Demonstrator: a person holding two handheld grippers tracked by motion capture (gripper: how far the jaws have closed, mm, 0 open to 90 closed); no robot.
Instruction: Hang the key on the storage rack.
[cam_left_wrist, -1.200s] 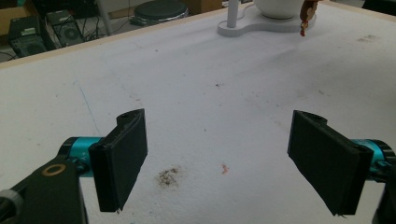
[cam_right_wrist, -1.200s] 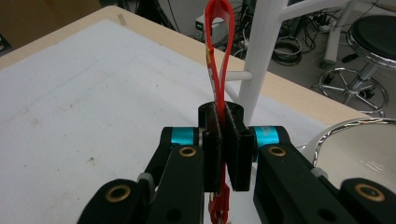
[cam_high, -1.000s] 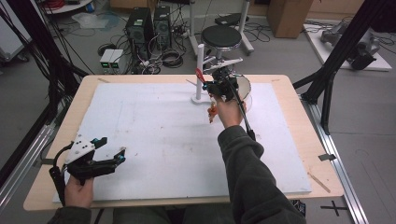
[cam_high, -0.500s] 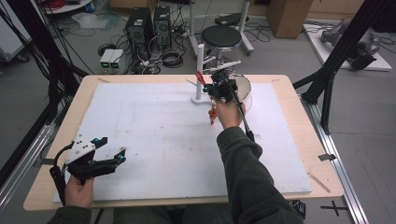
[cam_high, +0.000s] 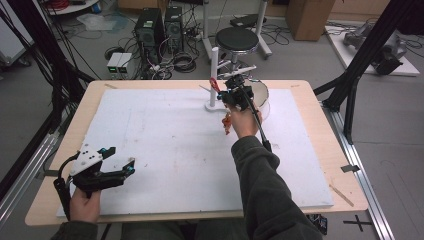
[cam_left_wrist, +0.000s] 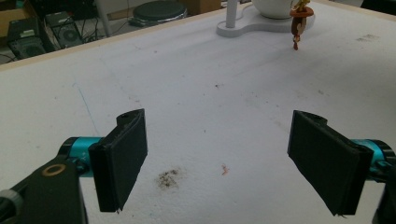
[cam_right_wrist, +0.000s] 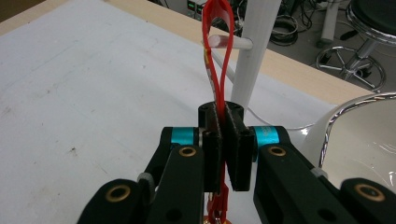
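Red loop (cam_right_wrist: 218, 46) is clamped between the shut jaws of the right gripper (cam_right_wrist: 223, 144), hooked over the white stand's peg (cam_right_wrist: 231, 43) near the tabletop's far edge. Left gripper (cam_left_wrist: 219, 158) is held wide open at the near left corner.

One worktop (cam_high: 320, 150) carries one white sheet (cam_high: 165, 140). On it stand one white stand (cam_high: 214, 70) with pegs and one white bowl (cam_high: 261, 94). One red loop (cam_right_wrist: 217, 46) with one orange pendant (cam_high: 227, 122) hangs there. Two hand-held grippers are present: left hand-held gripper (cam_high: 117, 161) and right hand-held gripper (cam_high: 231, 90). Behind the worktop stands one black stool (cam_high: 239, 37).
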